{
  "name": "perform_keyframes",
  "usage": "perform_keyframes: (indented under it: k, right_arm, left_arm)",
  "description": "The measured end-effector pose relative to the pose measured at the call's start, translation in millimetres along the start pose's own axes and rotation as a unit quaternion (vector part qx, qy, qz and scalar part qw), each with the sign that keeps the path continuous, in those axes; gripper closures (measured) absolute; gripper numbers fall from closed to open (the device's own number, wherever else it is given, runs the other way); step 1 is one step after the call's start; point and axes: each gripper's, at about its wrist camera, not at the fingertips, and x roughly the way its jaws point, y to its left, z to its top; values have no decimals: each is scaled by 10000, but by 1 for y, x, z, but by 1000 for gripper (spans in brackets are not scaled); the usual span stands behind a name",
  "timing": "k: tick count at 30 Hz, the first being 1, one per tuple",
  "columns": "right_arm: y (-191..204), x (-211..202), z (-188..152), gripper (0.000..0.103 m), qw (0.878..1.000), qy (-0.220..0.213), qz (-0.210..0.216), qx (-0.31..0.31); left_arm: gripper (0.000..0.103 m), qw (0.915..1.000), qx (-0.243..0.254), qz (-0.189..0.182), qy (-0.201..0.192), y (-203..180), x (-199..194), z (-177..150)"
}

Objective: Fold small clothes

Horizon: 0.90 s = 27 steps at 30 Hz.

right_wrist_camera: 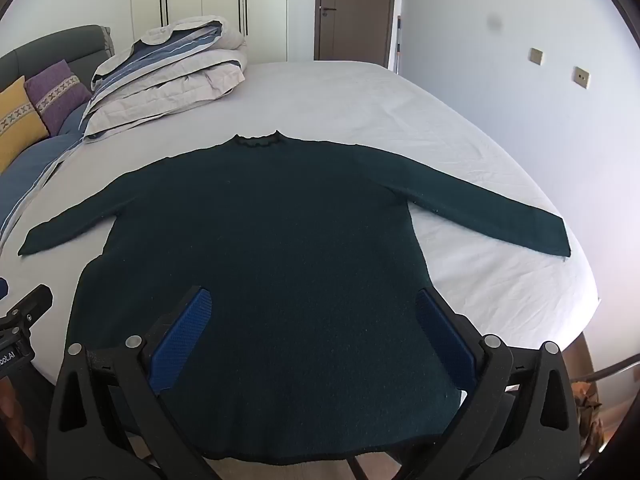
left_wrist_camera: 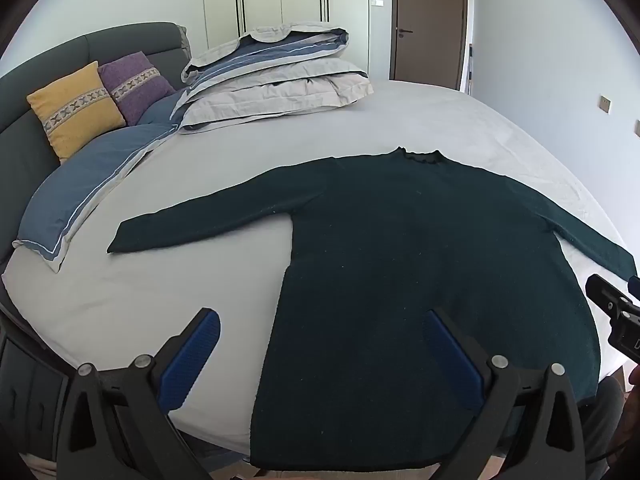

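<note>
Flat, dark green sweater (right_wrist_camera: 264, 240), sleeves spread.

Left camera: on the left gripper (left_wrist_camera: 320, 332), by the sweater's (left_wrist_camera: 400, 260) hem, looking down across it toward the door (left_wrist_camera: 430, 20).
Right camera: on the right gripper (right_wrist_camera: 314, 310), close above the hem, facing the same way.
Both see: sweater, bed (right_wrist_camera: 360, 96), folded quilt (left_wrist_camera: 276, 76), door.
</note>
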Motion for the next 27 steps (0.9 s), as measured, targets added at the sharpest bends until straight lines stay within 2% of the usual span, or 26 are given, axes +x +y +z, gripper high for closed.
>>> perform_keyframes:
  k: [27]
  right_arm:
    - [3,4,-5,0,10000,23,-30,-24]
  left_arm:
    - [0,10000,12,26,-19,1,-1,-4]
